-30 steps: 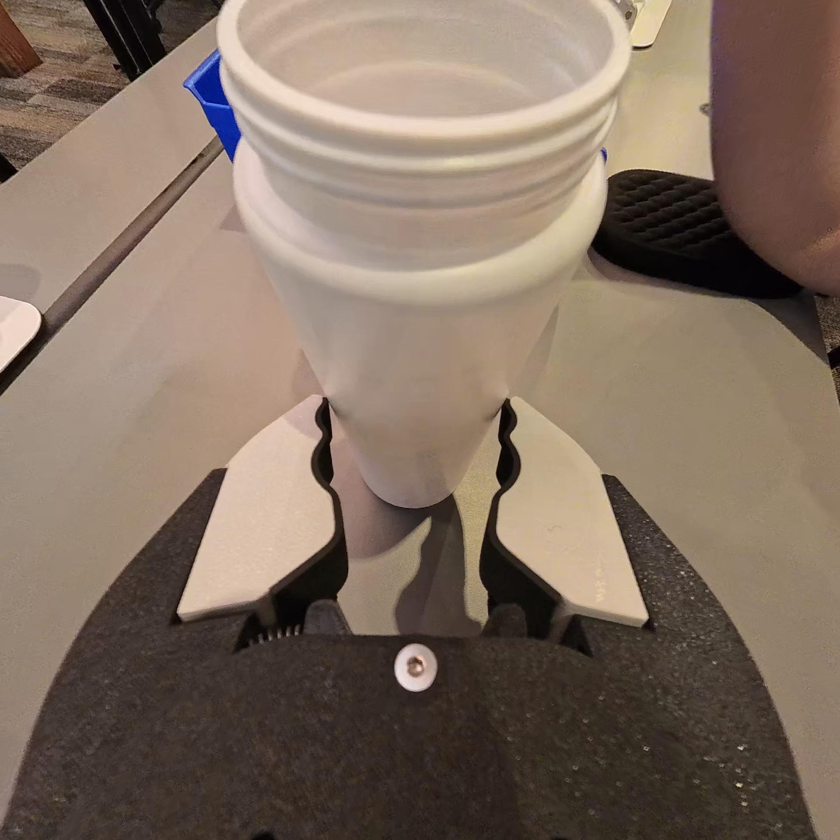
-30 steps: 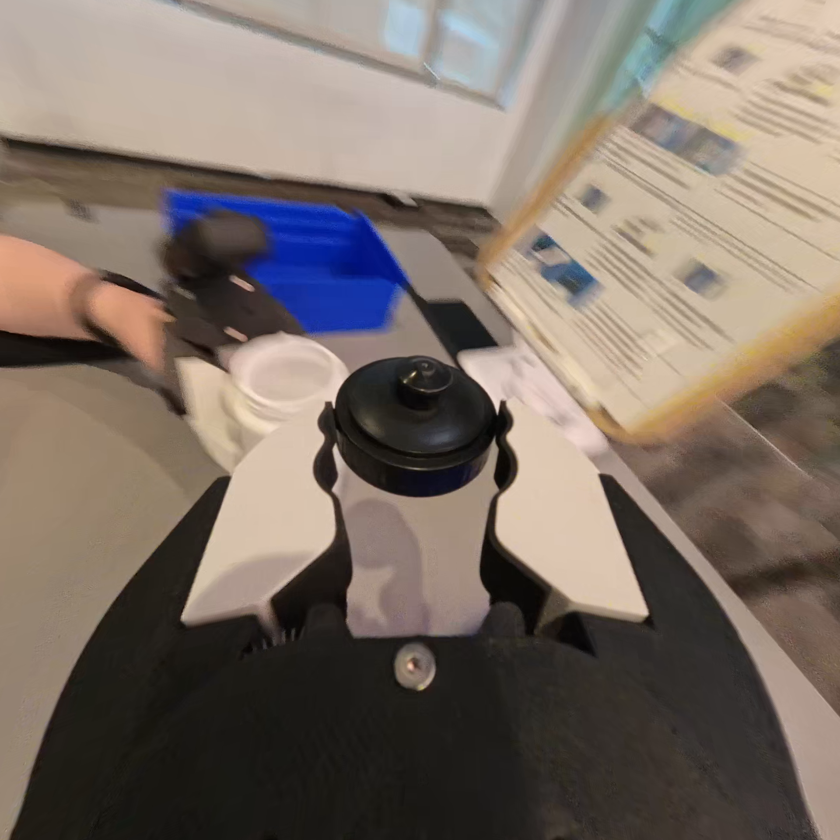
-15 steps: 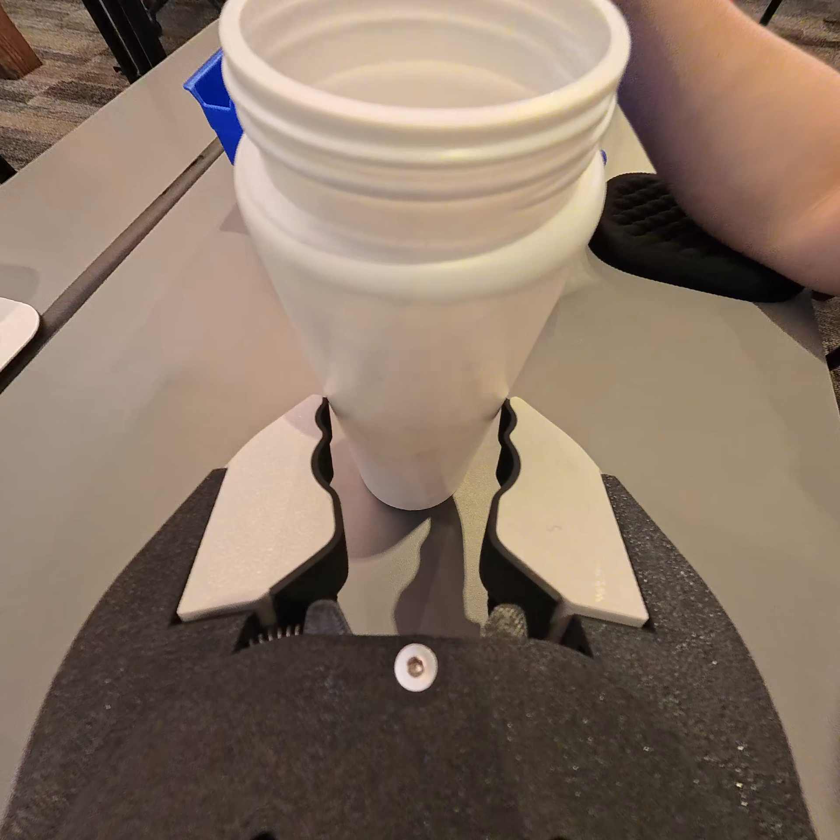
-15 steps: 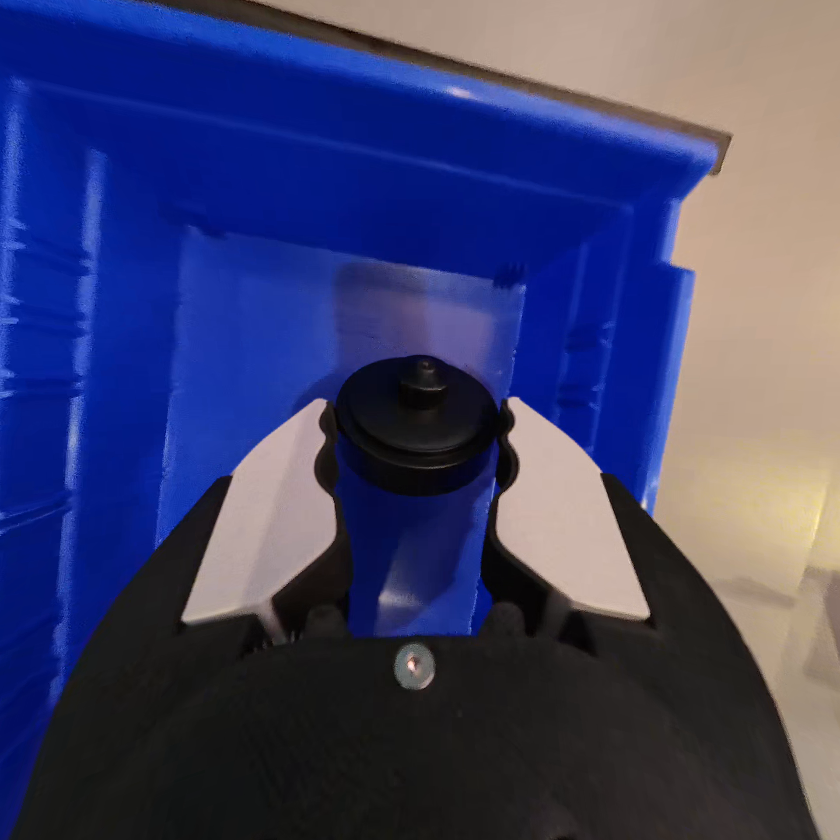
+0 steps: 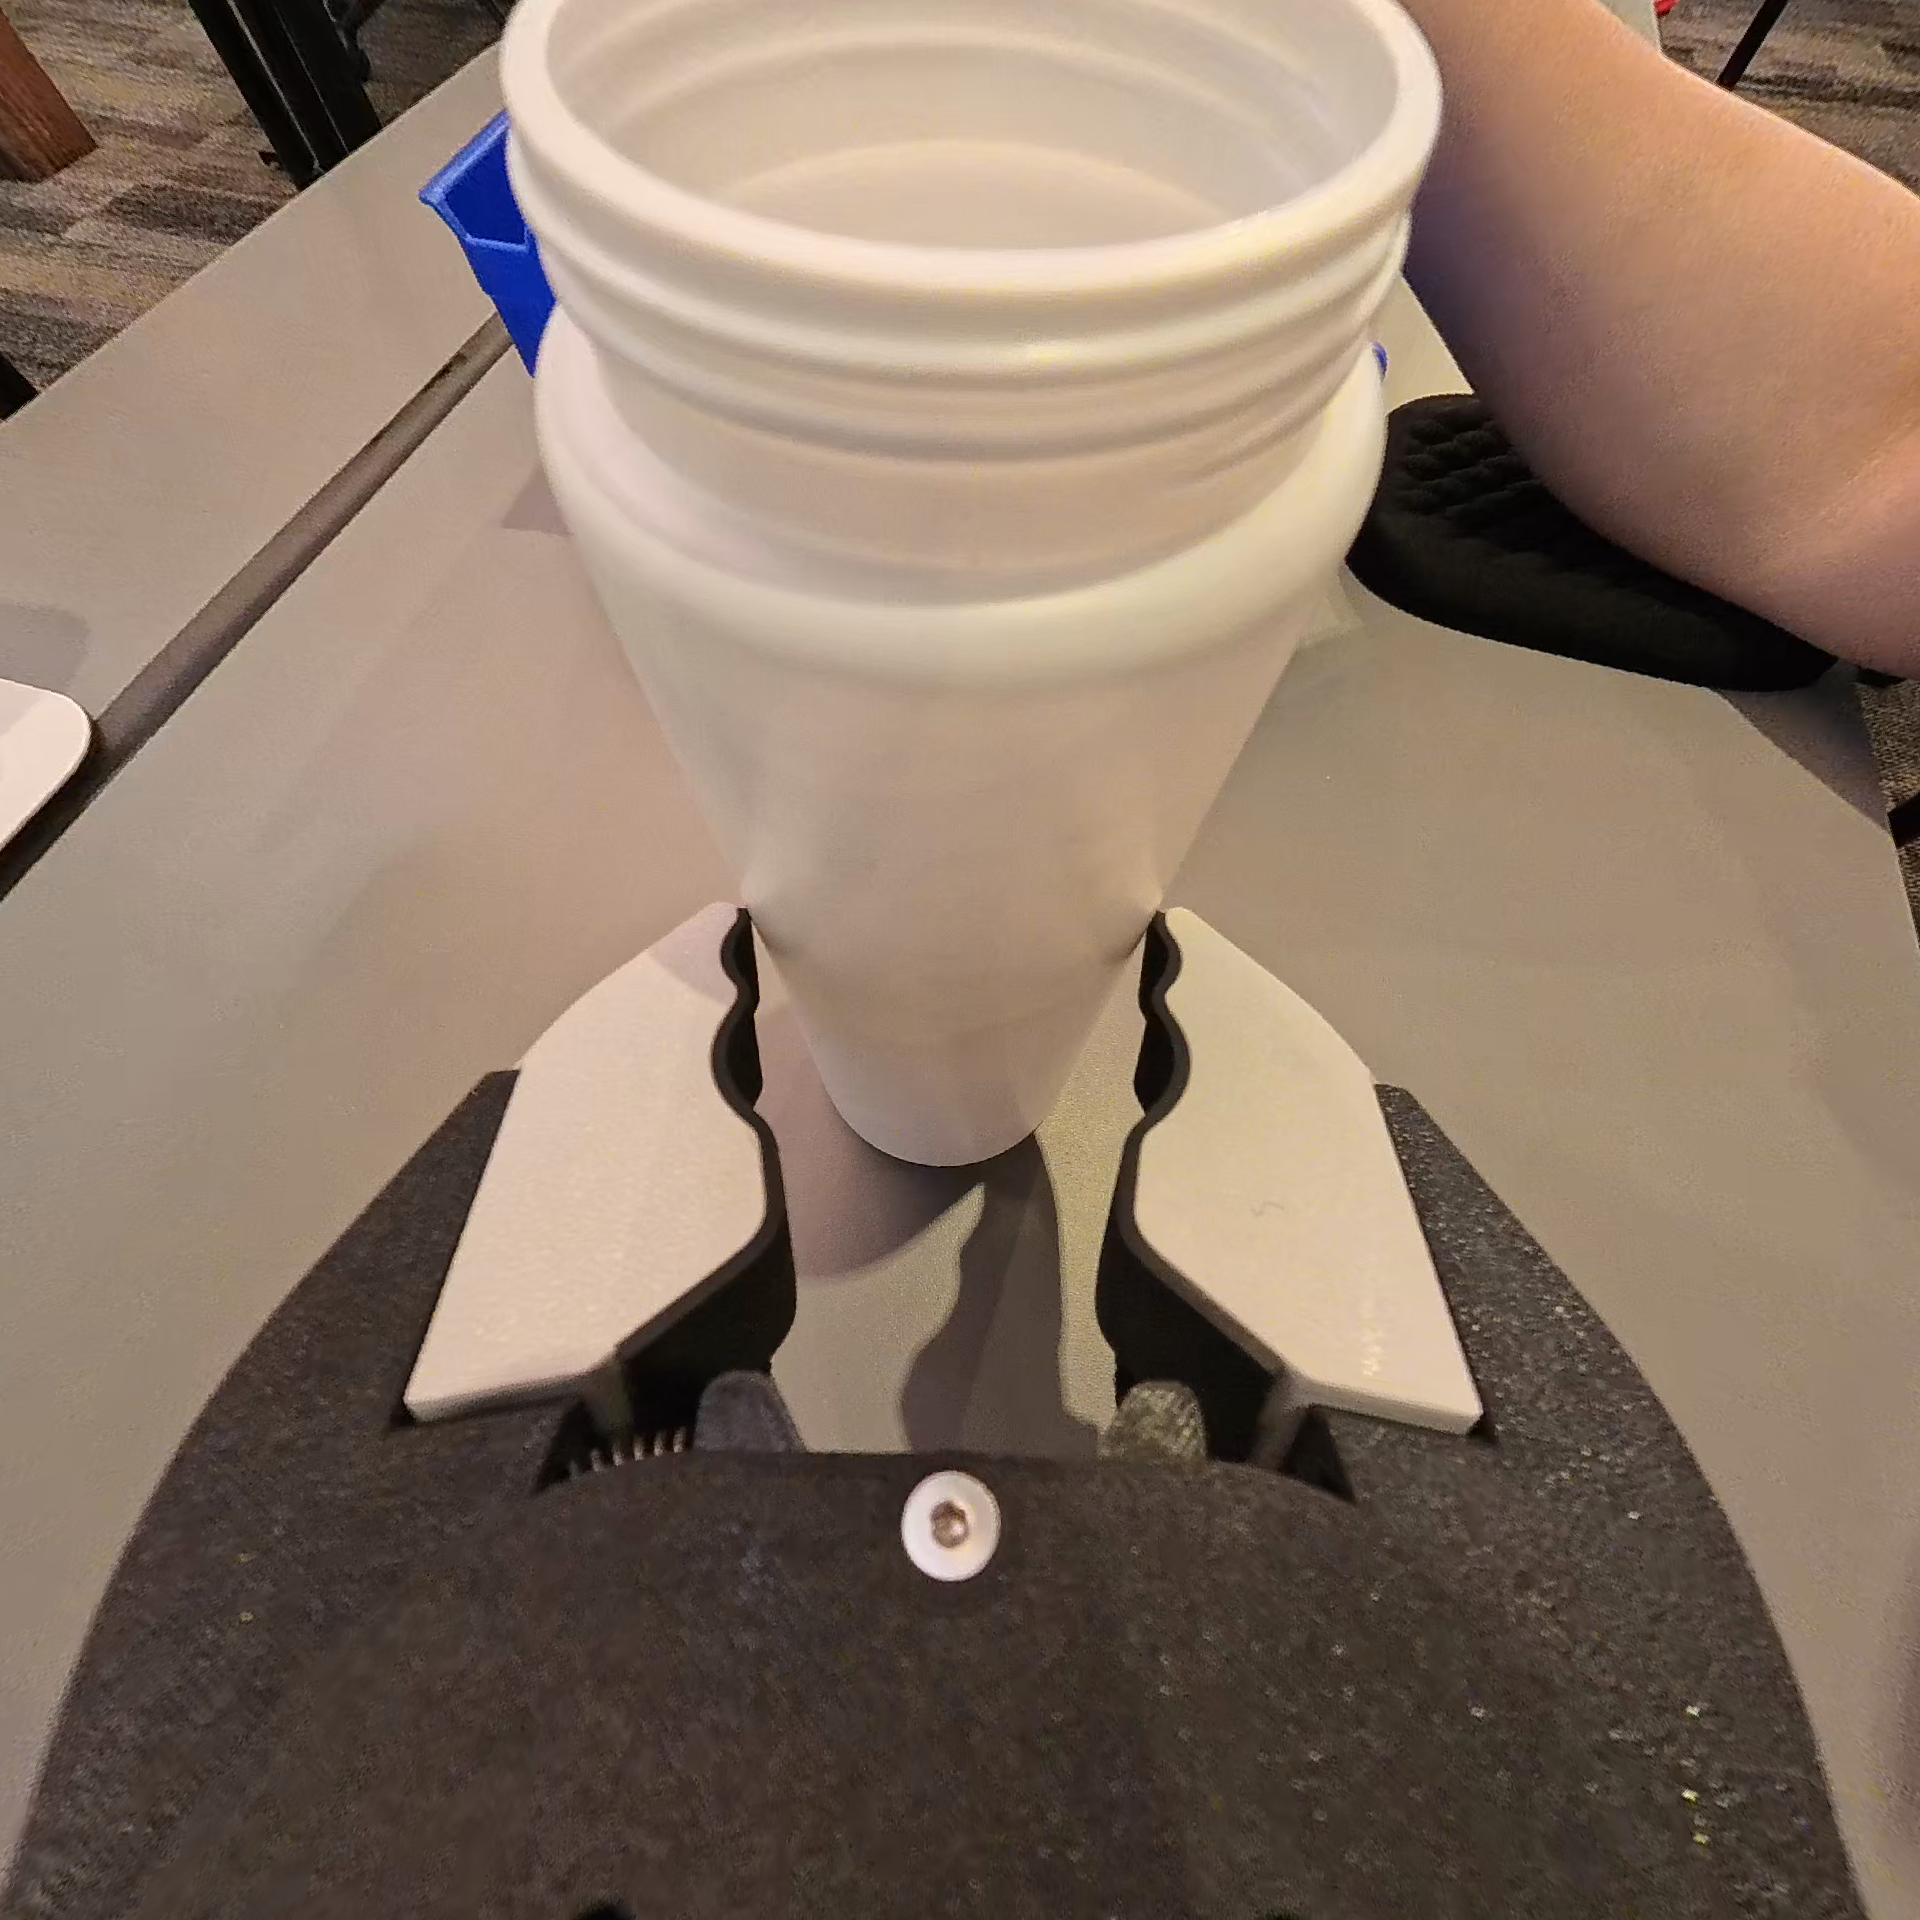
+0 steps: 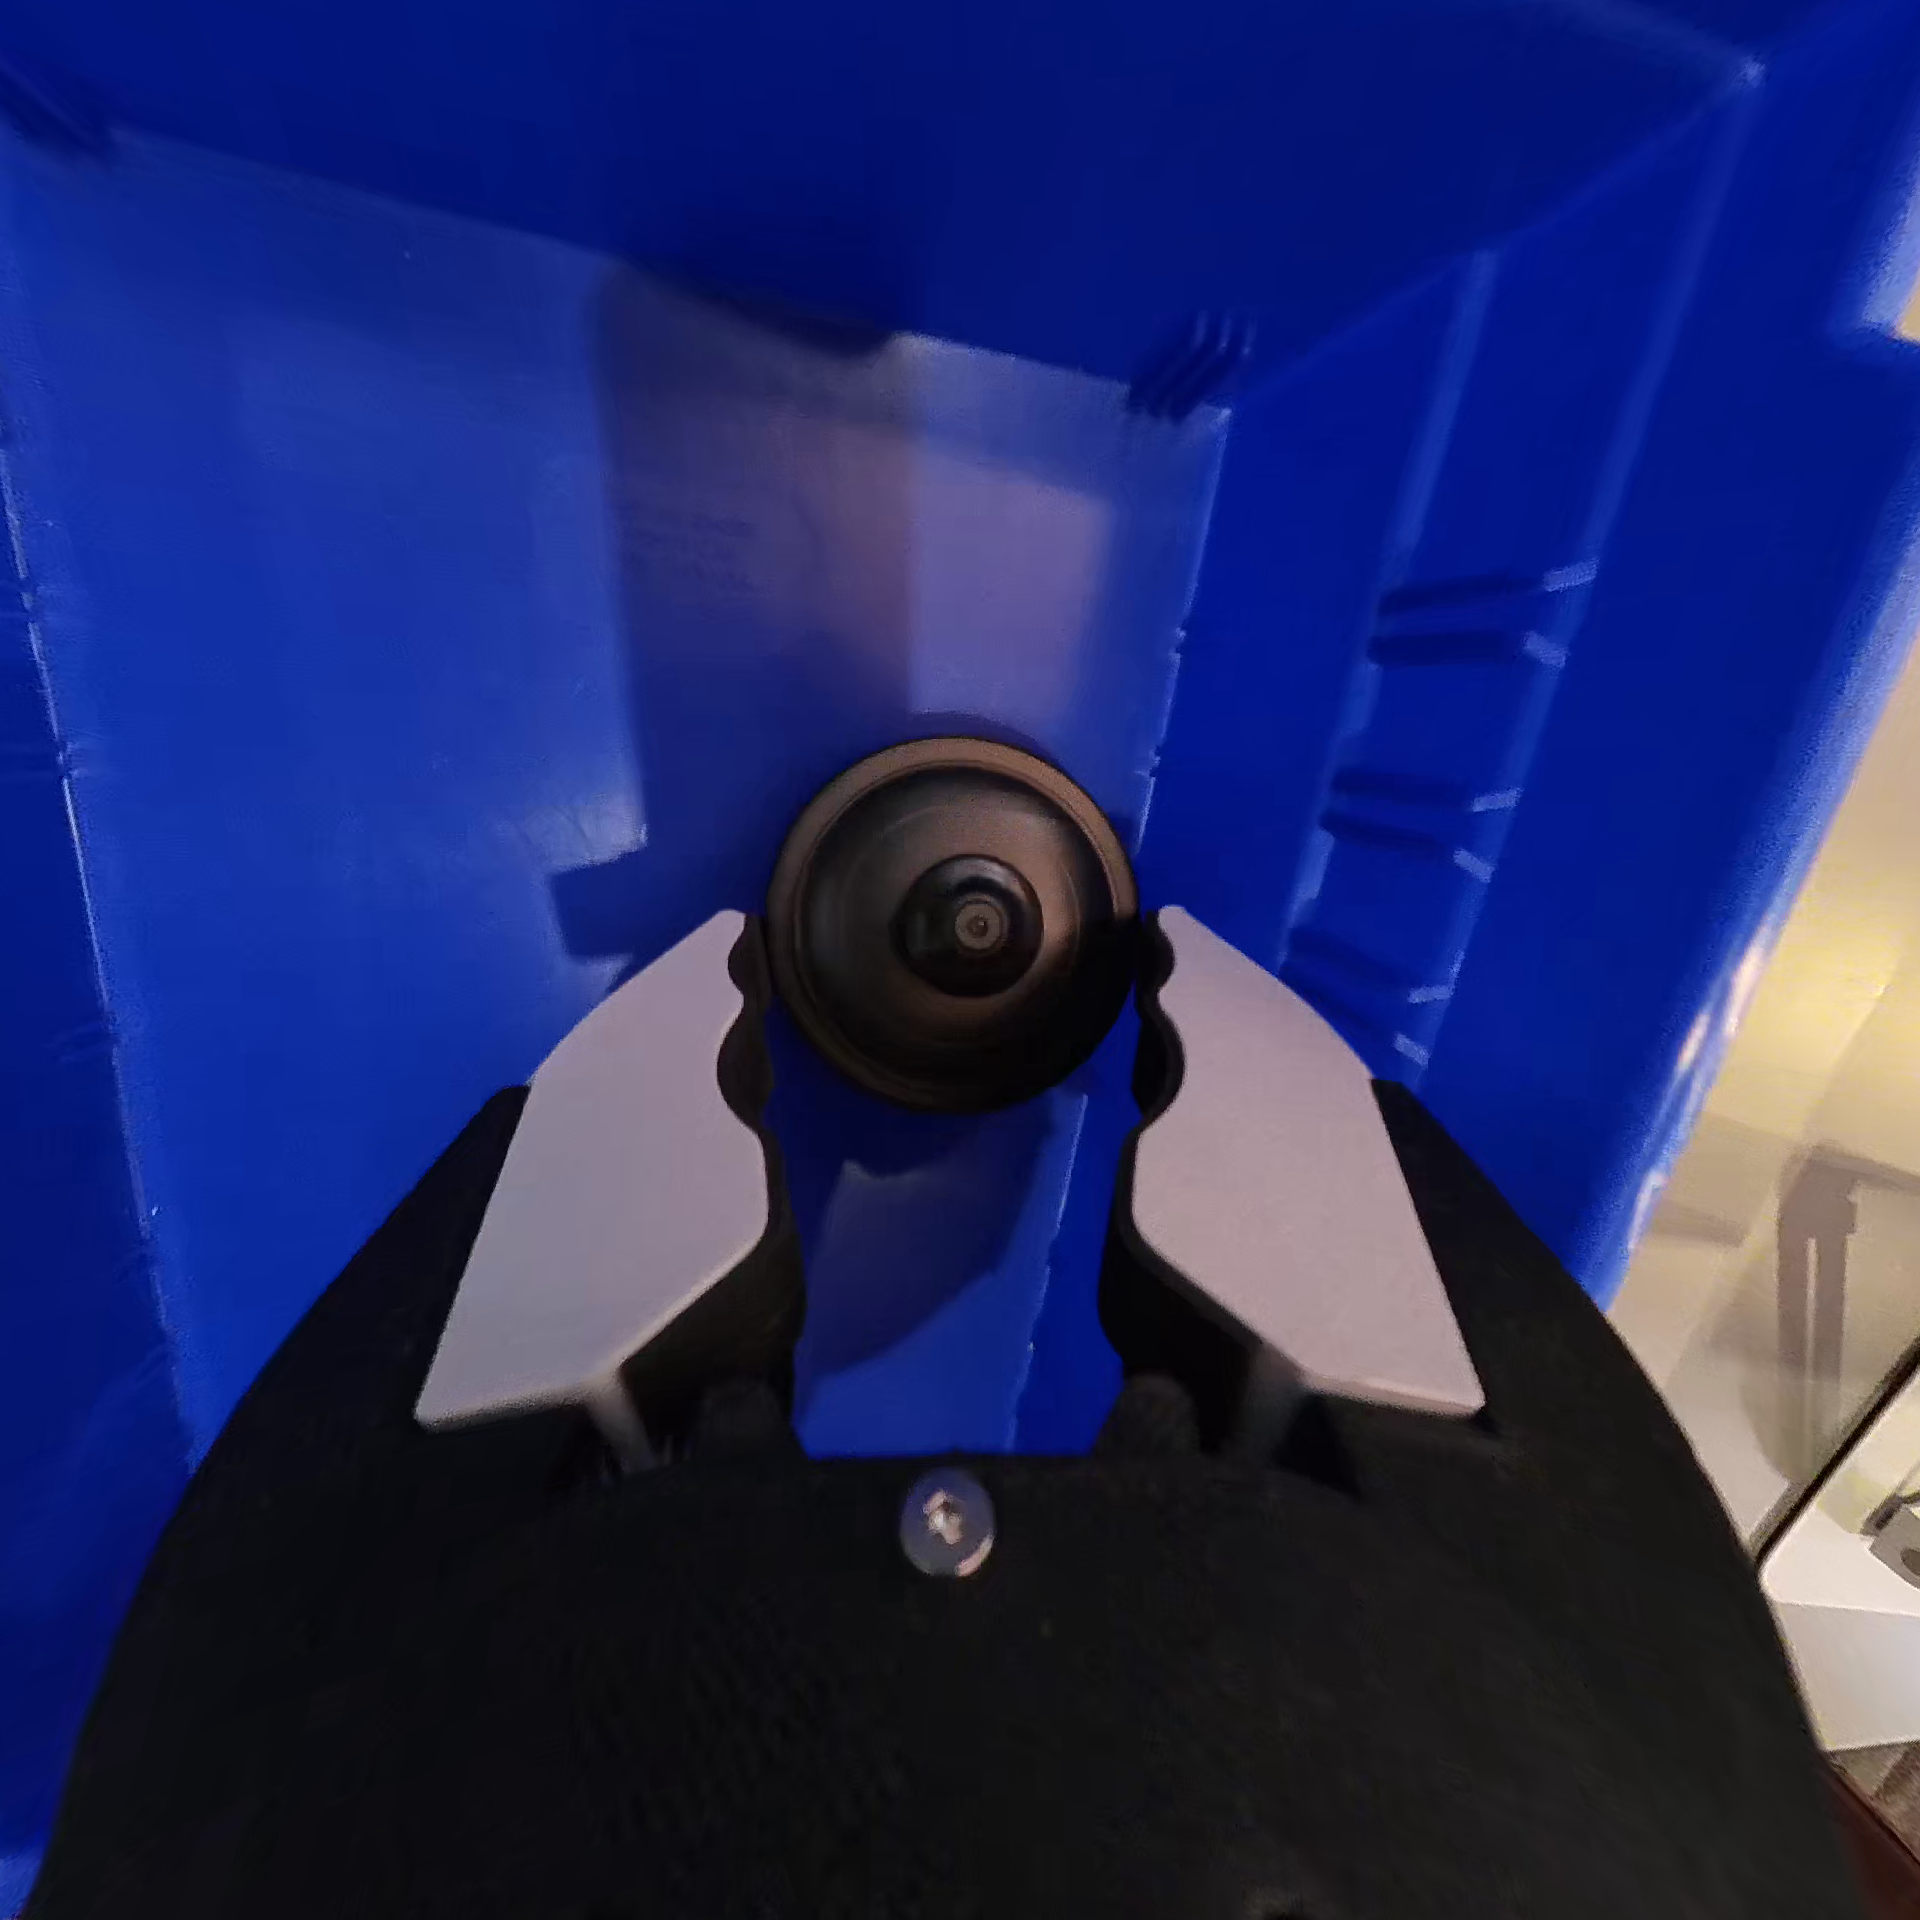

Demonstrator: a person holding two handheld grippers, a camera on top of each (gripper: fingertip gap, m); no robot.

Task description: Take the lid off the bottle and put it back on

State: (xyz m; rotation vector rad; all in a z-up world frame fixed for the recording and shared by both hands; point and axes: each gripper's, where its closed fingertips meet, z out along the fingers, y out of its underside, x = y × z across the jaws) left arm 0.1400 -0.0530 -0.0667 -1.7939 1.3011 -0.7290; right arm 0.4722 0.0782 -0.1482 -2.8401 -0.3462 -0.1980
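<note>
The lid (image 6: 951, 914) now lies flat-side up, turned since a moment ago, low inside the blue bin (image 6: 312, 623). On the table (image 5: 312, 831), the left gripper (image 5: 948, 997) clamps the open bottle (image 5: 956, 582). The right gripper (image 6: 951, 987) flanks the lid; its grip is unclear, so the lid may drop.

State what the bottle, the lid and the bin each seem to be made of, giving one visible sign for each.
Bottle: likely matte white plastic; moulded threads ring its open neck, and the wall dents slightly where the left claw grips it.
Lid: black, probably plastic, smooth with a soft sheen and a moulded centre knob.
Bin: glossy blue plastic; moulded ribs and light glare on its walls.
</note>
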